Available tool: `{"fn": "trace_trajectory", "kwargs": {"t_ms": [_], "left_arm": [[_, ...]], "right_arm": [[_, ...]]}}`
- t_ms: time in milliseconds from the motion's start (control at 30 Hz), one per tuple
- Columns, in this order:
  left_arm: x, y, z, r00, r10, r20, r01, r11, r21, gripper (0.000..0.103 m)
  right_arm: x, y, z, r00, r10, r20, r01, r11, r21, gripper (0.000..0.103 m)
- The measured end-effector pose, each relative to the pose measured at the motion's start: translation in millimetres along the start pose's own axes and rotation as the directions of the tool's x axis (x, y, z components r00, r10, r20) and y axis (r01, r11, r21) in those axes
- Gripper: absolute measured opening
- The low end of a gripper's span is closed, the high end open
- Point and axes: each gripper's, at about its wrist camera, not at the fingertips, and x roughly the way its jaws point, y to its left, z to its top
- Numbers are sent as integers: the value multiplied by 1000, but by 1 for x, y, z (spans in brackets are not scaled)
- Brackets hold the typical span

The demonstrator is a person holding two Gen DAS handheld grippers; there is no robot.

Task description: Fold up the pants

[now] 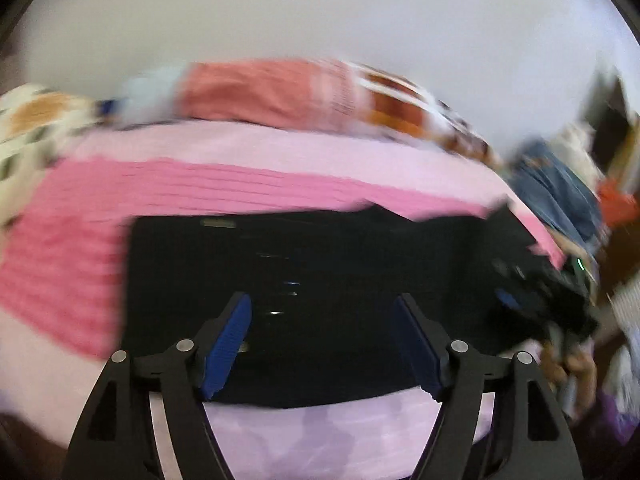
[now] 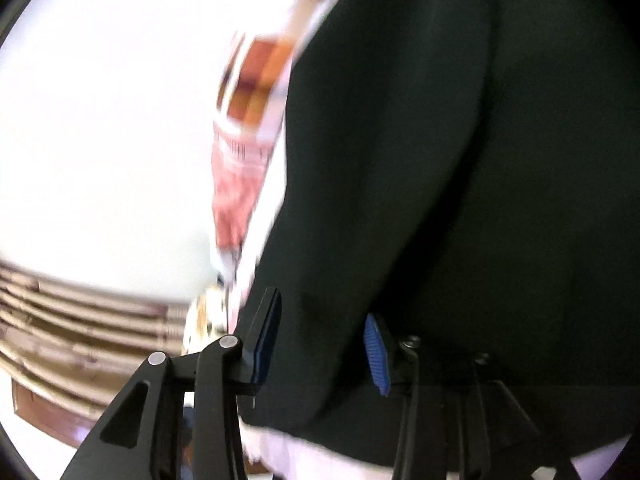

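Observation:
The black pants [image 1: 320,264] lie flat as a dark rectangle on the pink bedspread [image 1: 120,216]. My left gripper [image 1: 322,304] hovers over their near edge, jaws wide apart with nothing between the blue pads [image 1: 228,340]. At the right edge of the pants is my right gripper [image 1: 532,292], blurred, with a person's hand [image 1: 568,364] behind it. In the right wrist view the pants [image 2: 440,160] fill the right side. My right gripper [image 2: 324,312] stands partly open over the cloth, and its pads [image 2: 376,352] do not press on it.
A salmon pillow [image 1: 264,92] and patterned pillows [image 1: 404,108] lie along the far edge of the bed against a pale wall. Blue jeans [image 1: 556,192] and a red item [image 1: 618,204] are piled at the right. A slatted wooden piece [image 2: 80,332] shows at the lower left.

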Motion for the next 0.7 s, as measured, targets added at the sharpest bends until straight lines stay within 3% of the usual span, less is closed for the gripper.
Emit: {"fn": "trace_trajectory", "kwargs": {"t_ms": [100,200,367,533,633,700], "left_arm": [[43,-51,-2,995,-64,-78,71,993,98,74],[77,-83,-15,989,-40,-139,66,980,186,74],[106,-88,-29,975,-56,-215,89,986,144,74],[104,-81,-30,980,-90,-178,104,992,70,74],[108,-83,-29,982,-82,-170,95,993,65,74],[109,-86,-31,983,-63,-173,79,993,85,74]], "right_arm": [[-23,-17,34,994,19,110,-22,999,23,40],[-39,-31,64,984,31,174,-43,997,68,40],[-59,-50,114,971,30,238,-65,988,141,45],[-74,-69,149,960,25,280,-83,977,197,44],[-95,-72,165,935,-43,351,-27,981,191,46],[-101,-81,175,943,-33,330,-43,975,218,45]]}}
